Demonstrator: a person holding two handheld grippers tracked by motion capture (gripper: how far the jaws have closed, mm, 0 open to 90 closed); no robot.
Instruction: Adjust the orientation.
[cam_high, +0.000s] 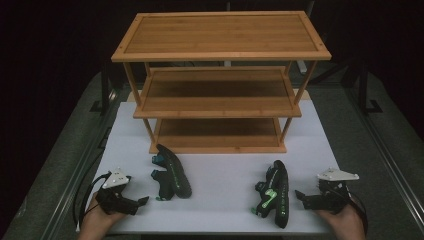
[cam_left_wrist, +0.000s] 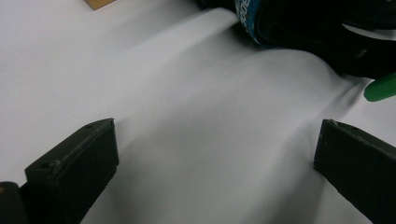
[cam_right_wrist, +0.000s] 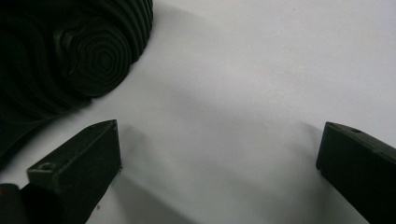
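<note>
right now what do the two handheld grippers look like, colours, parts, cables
Both are black. The left gripper and the right gripper each carry a light grey three-cornered plate on top, dotted with small dark spots. A thin black cable loops from the left one's outer side. In each gripper view the two jaws are blocky, matte black pads with squared tips and a small hole near the tip.

Two black green-trimmed sandals (cam_high: 171, 172) (cam_high: 274, 194) on their sides, well apart, before the shelf.

Cutting off the left shoe (cam_left_wrist: 322, 35) at the top edge of the left gripper view; showing just a ribbed sole of the right shoe (cam_right_wrist: 70, 51), running off-frame left.
</note>
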